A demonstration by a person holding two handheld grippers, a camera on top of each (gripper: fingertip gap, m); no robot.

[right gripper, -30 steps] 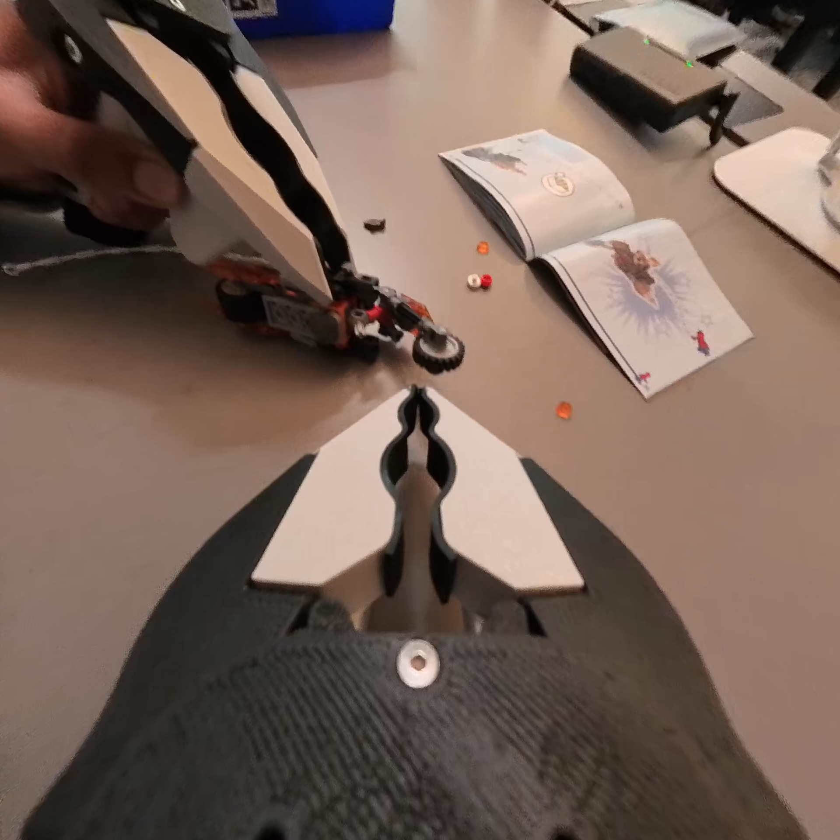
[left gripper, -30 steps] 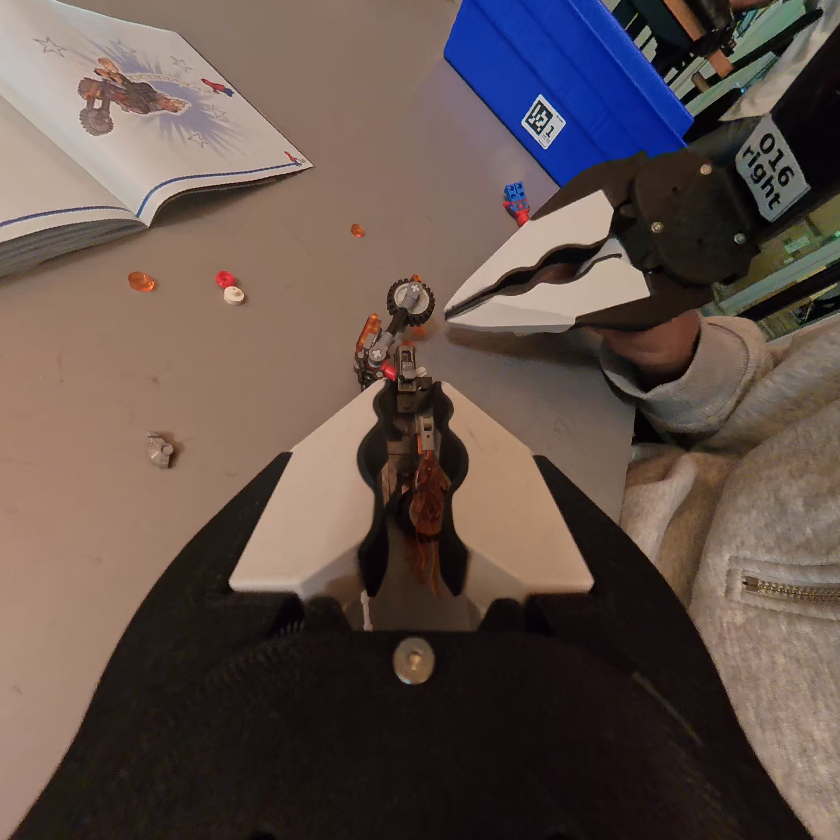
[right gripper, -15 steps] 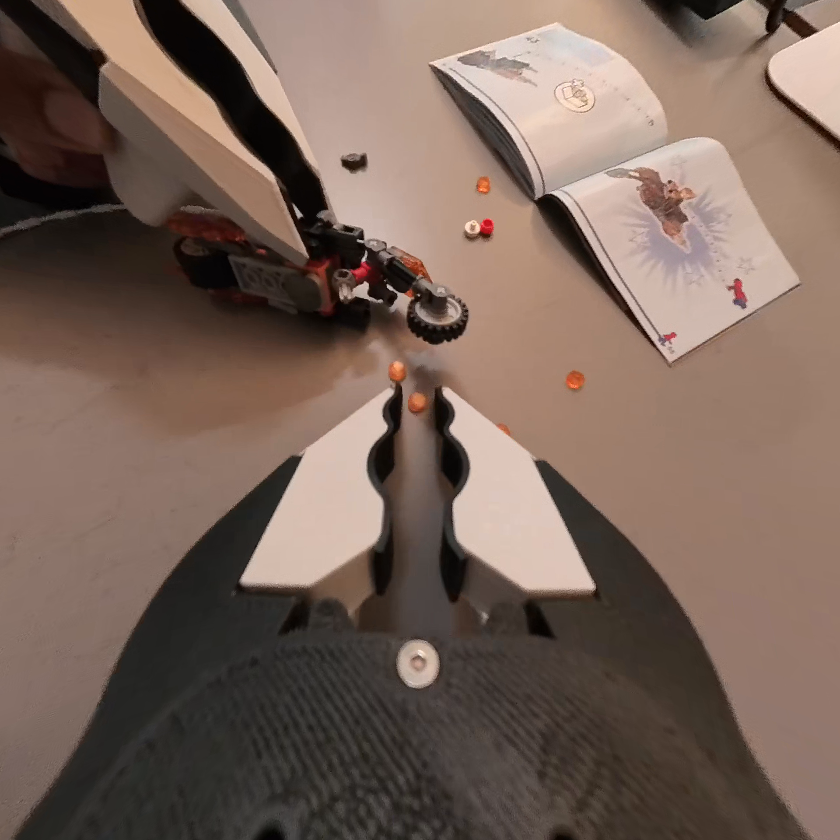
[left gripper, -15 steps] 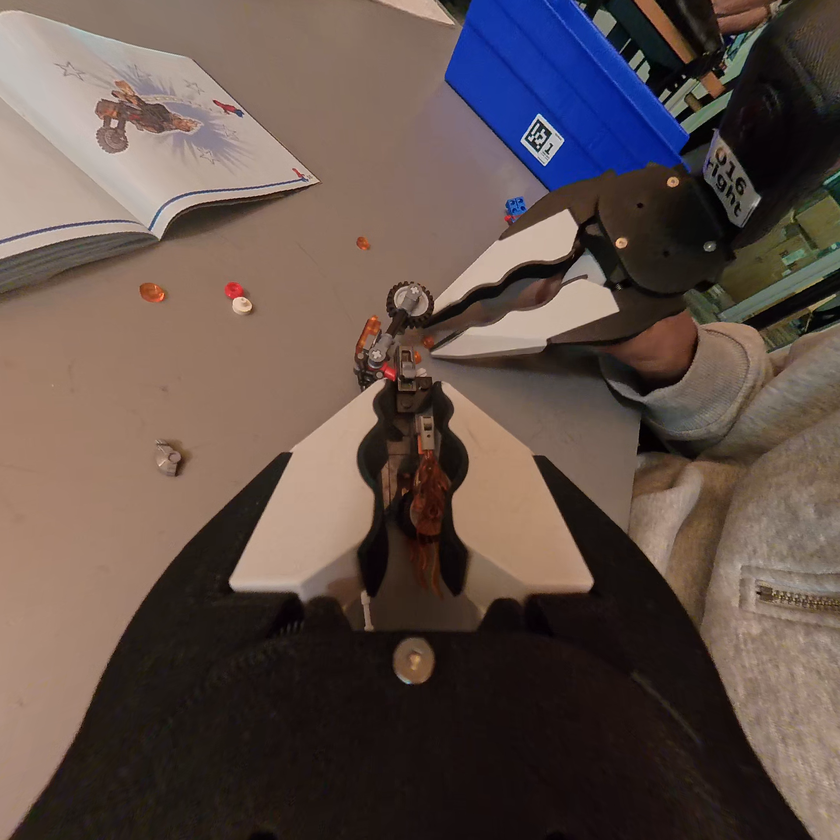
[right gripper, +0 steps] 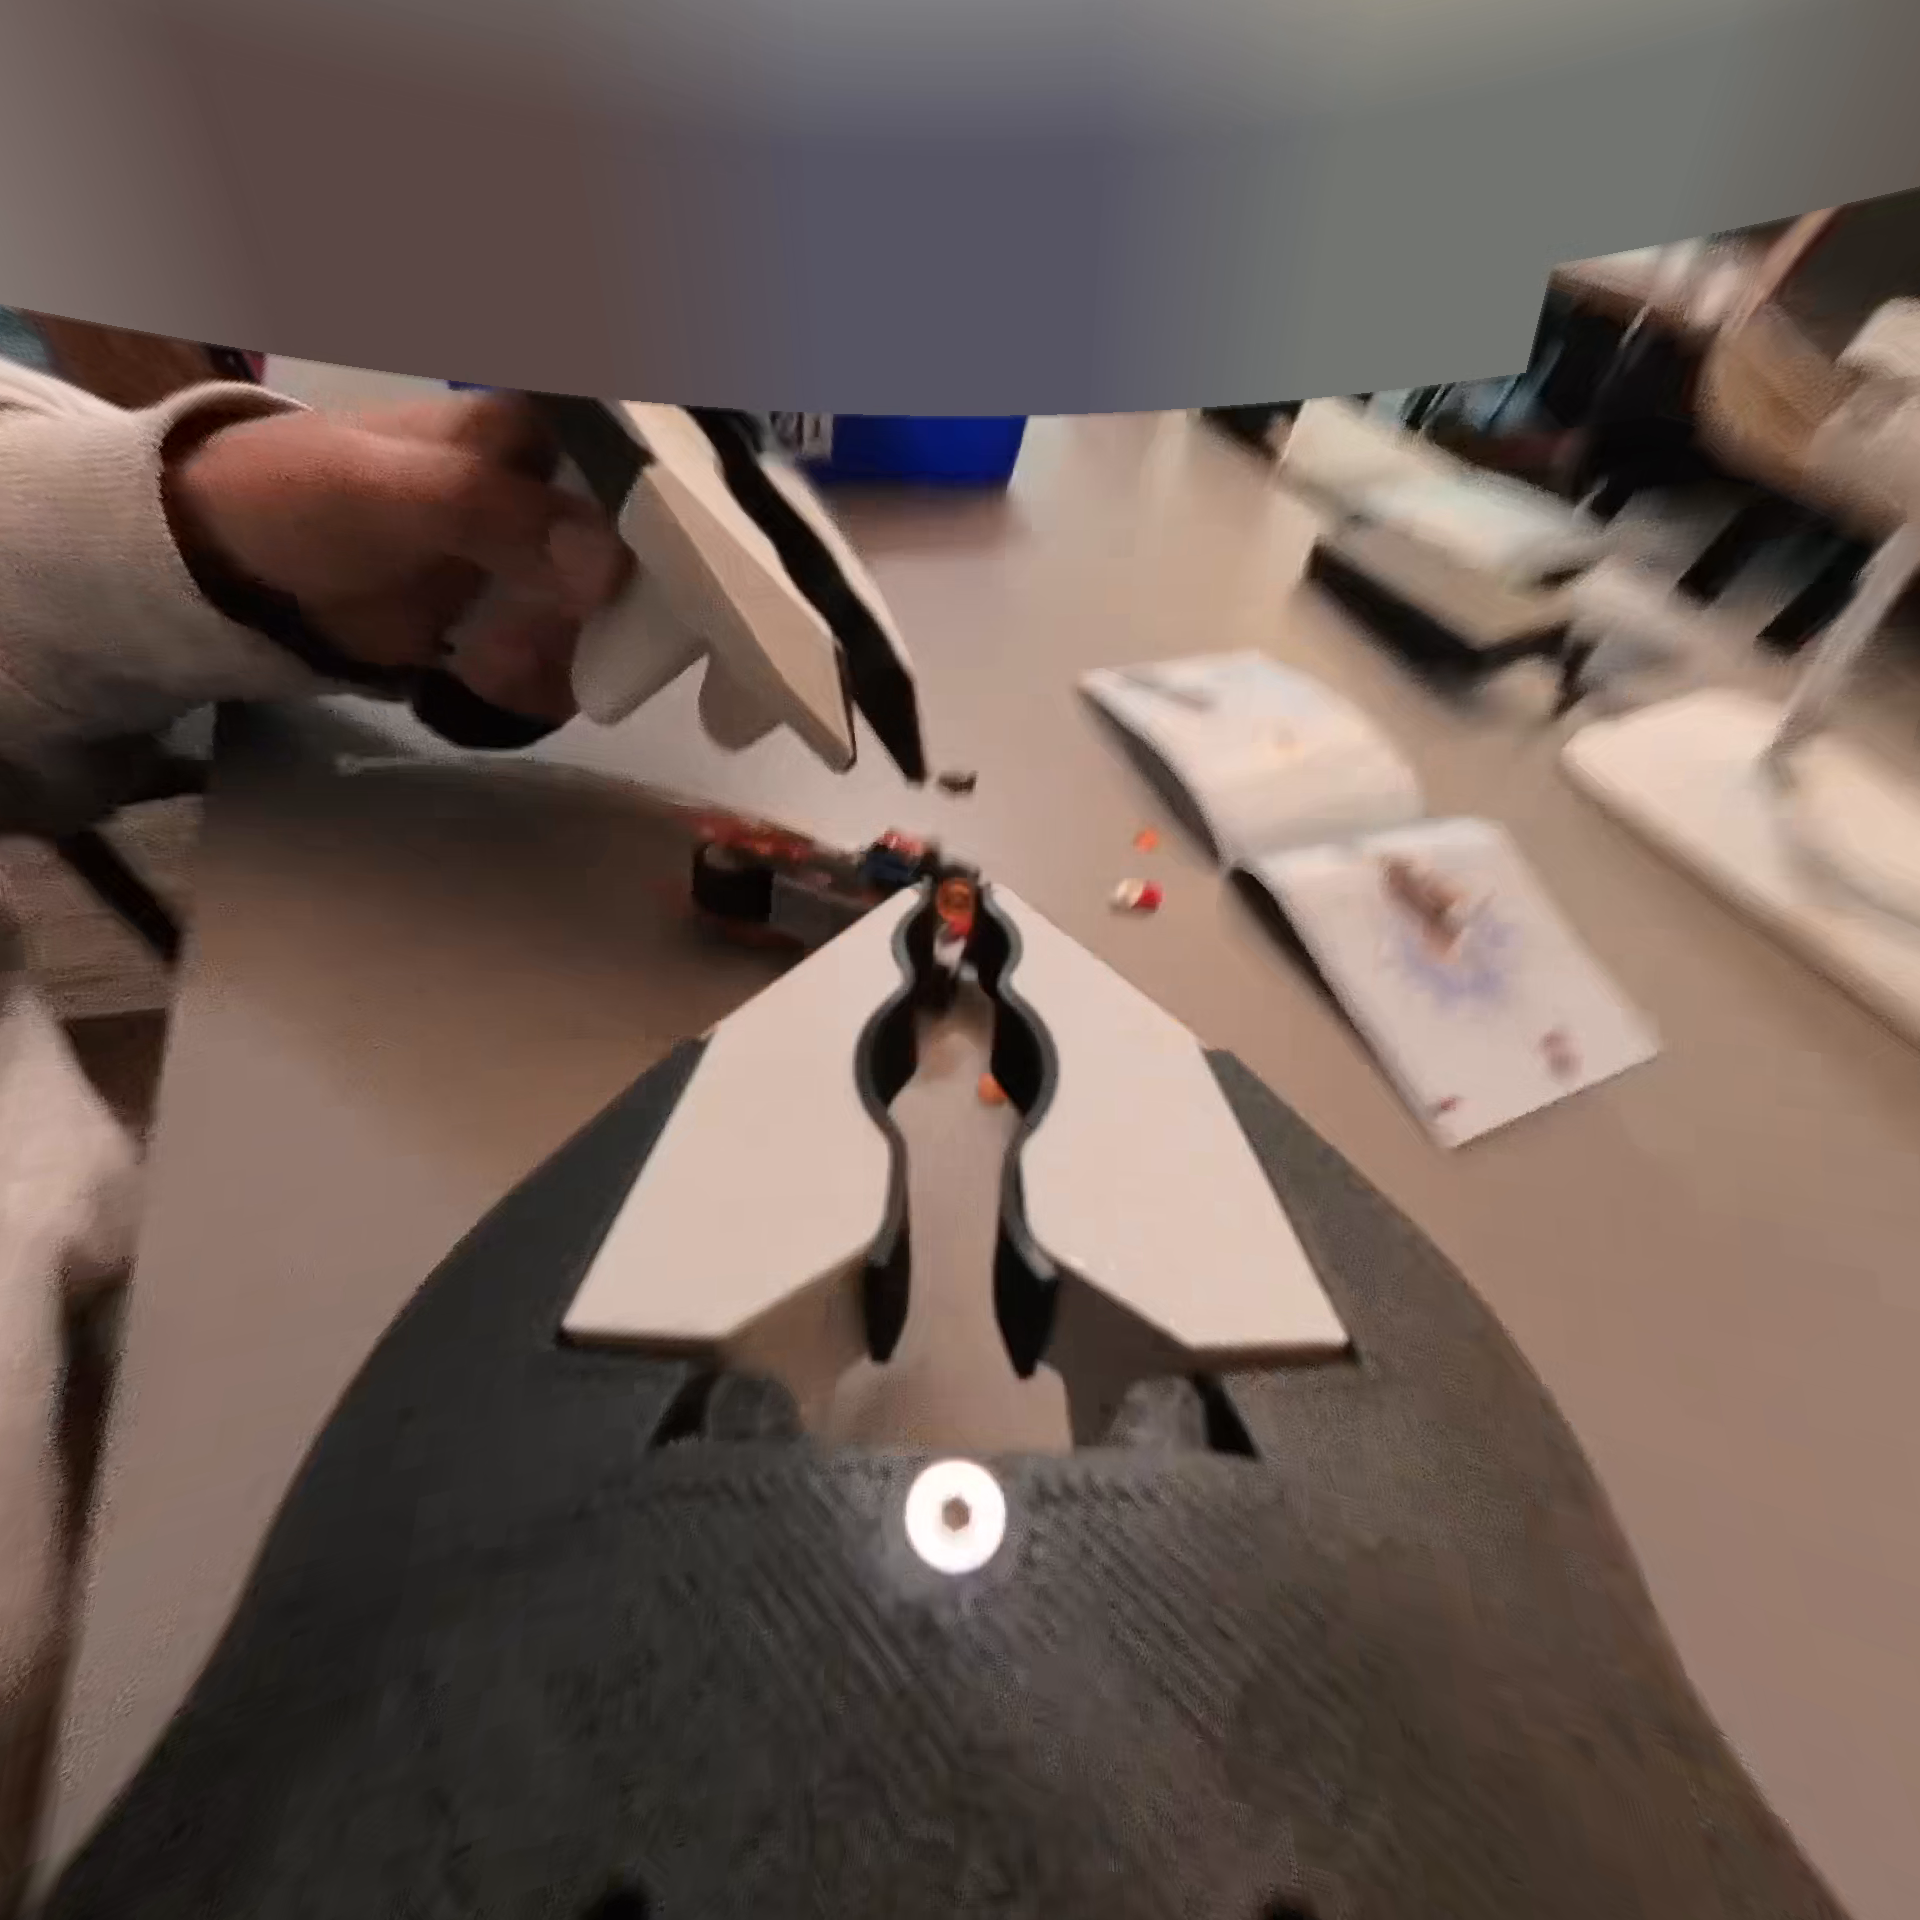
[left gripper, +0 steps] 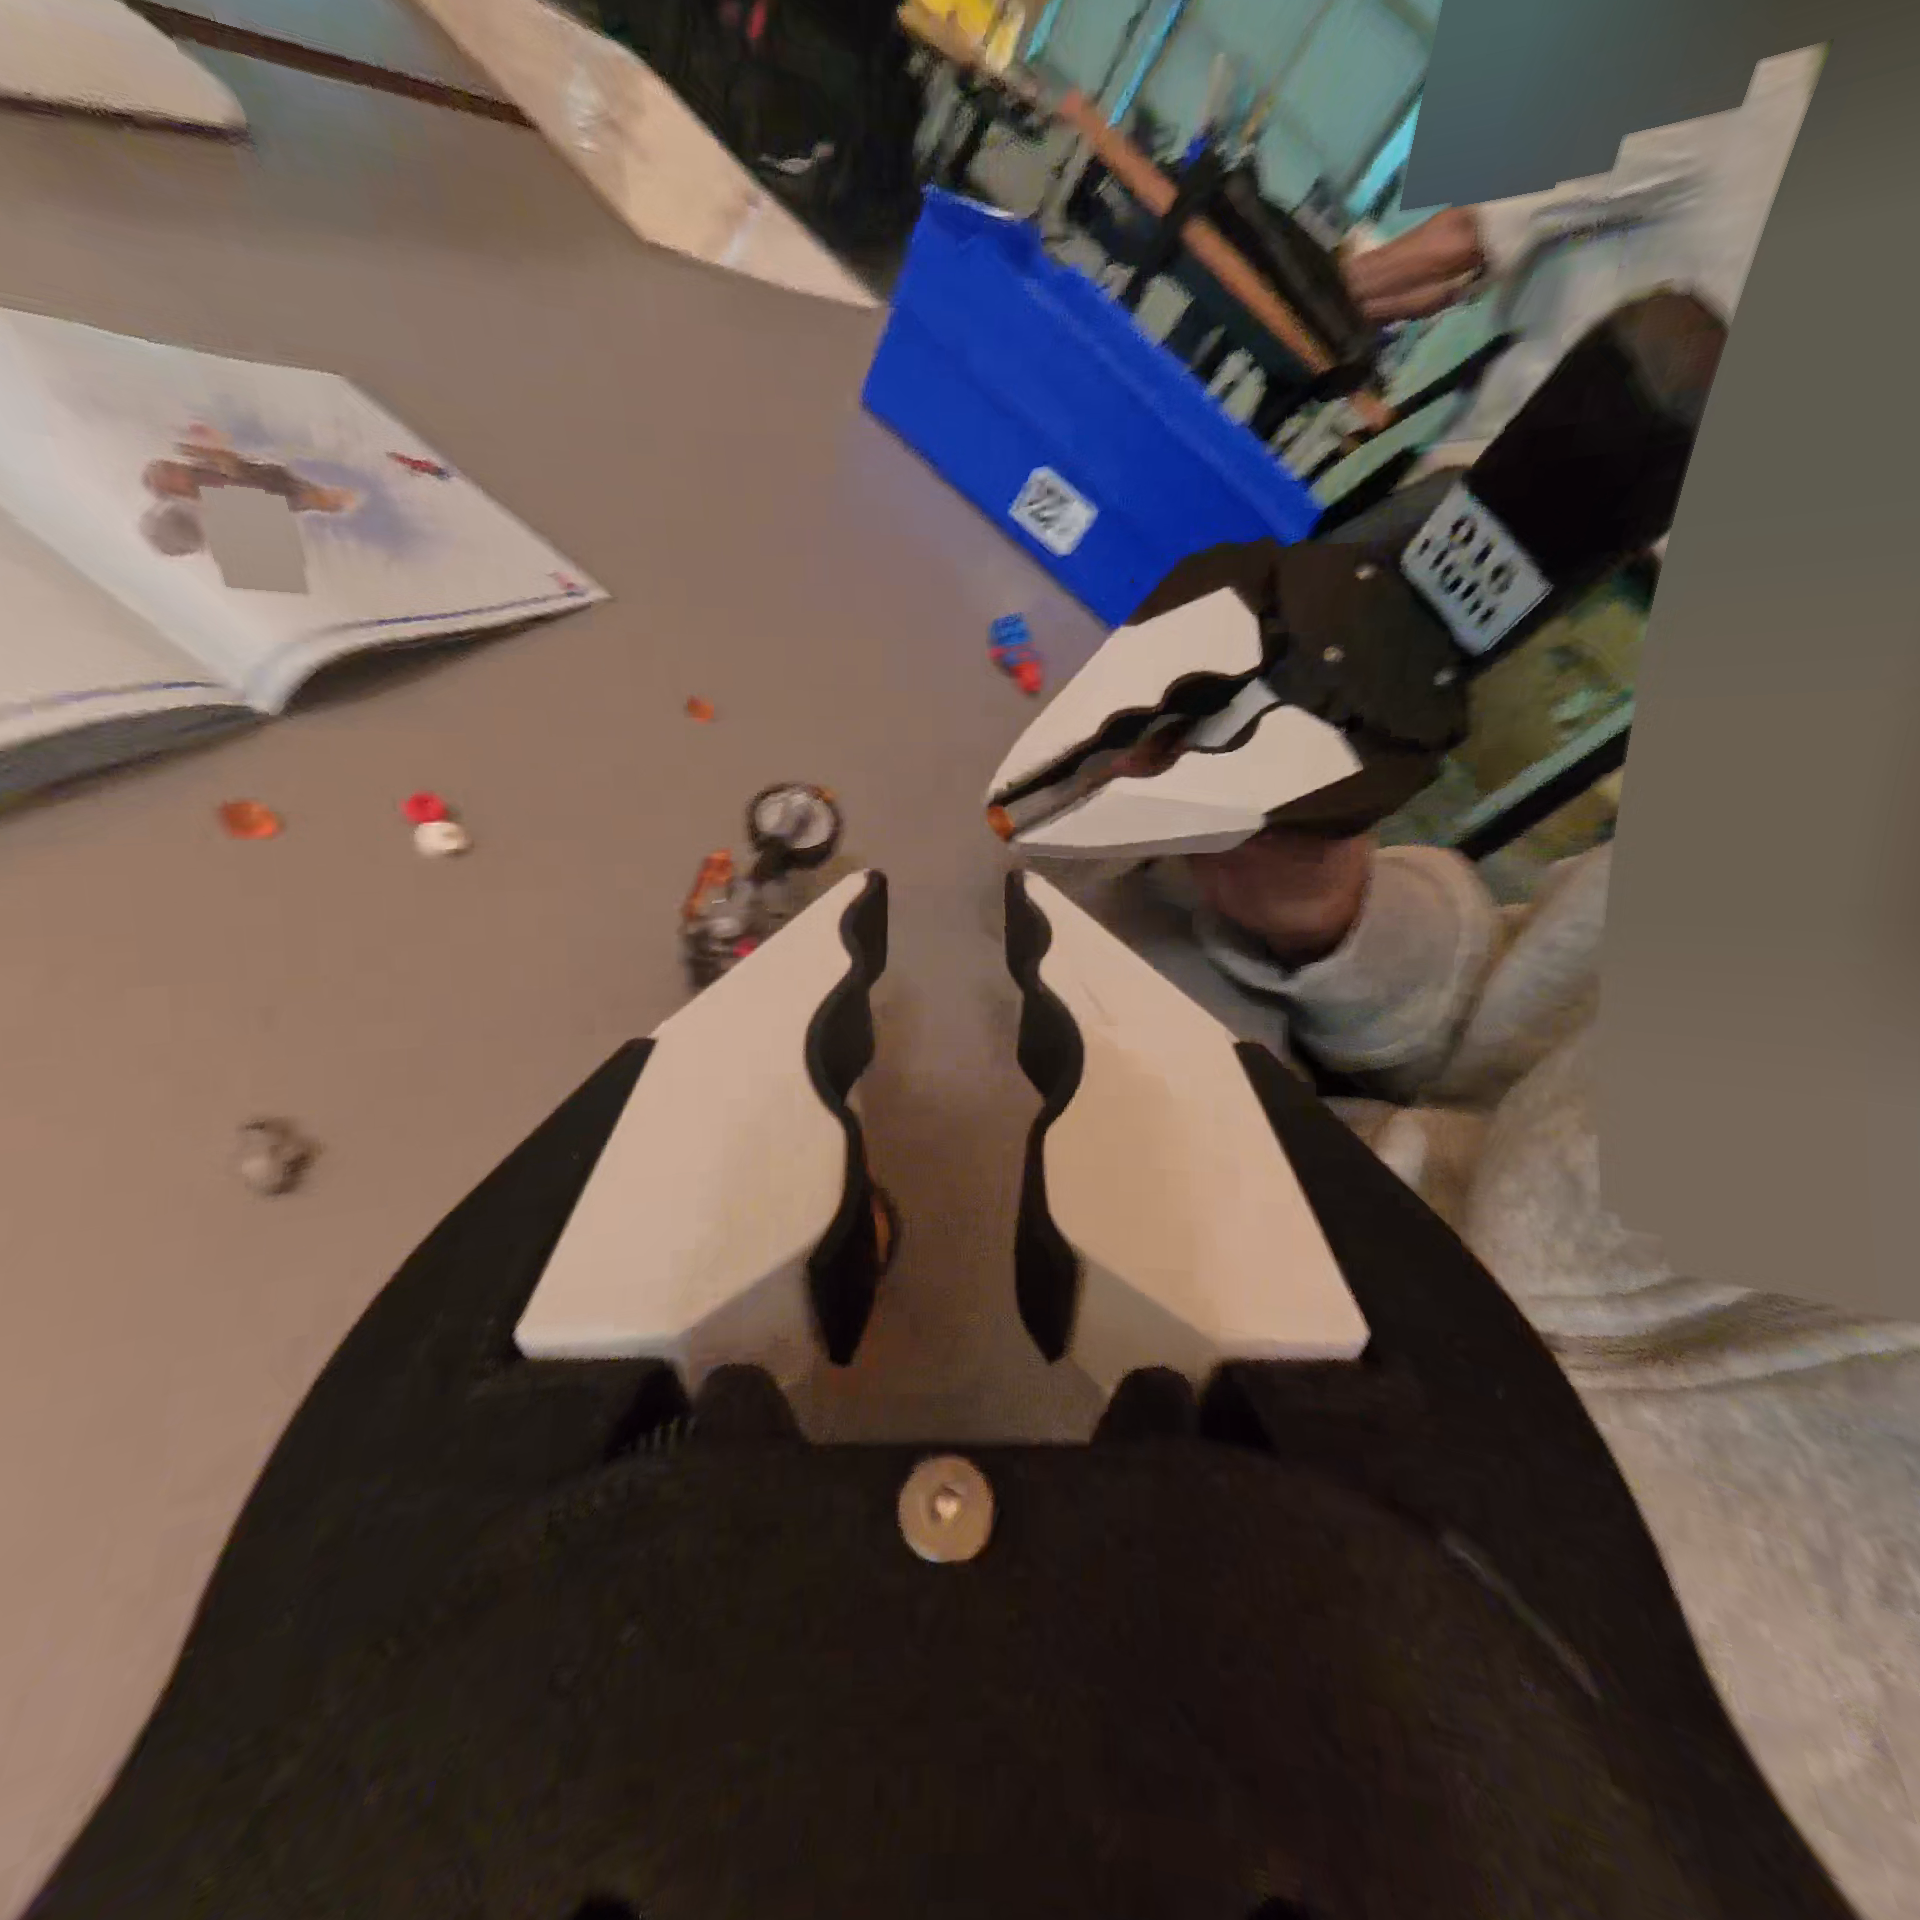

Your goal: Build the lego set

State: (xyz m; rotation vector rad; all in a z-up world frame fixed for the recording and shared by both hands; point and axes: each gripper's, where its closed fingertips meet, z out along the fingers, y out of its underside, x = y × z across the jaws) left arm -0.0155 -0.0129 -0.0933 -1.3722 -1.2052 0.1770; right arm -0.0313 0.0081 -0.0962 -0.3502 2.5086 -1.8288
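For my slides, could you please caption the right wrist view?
Right gripper pinching a small orange piece above the table, lego motorcycle beyond, left gripper lifted open.

Both views are blurred, so no writing is legible.

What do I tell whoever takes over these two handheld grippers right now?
Left gripper: open, empty, above the grey table.
Right gripper: shut on a small transparent orange round stud at its tips.
The partly built black-and-red lego motorbike lies on the table, unheld.
The open white instruction booklet and a loose red stud lie farther off.
Done: bike body and wheels joined.
Left: probably steady the bike and press the orange stud on; its spot is unclear.
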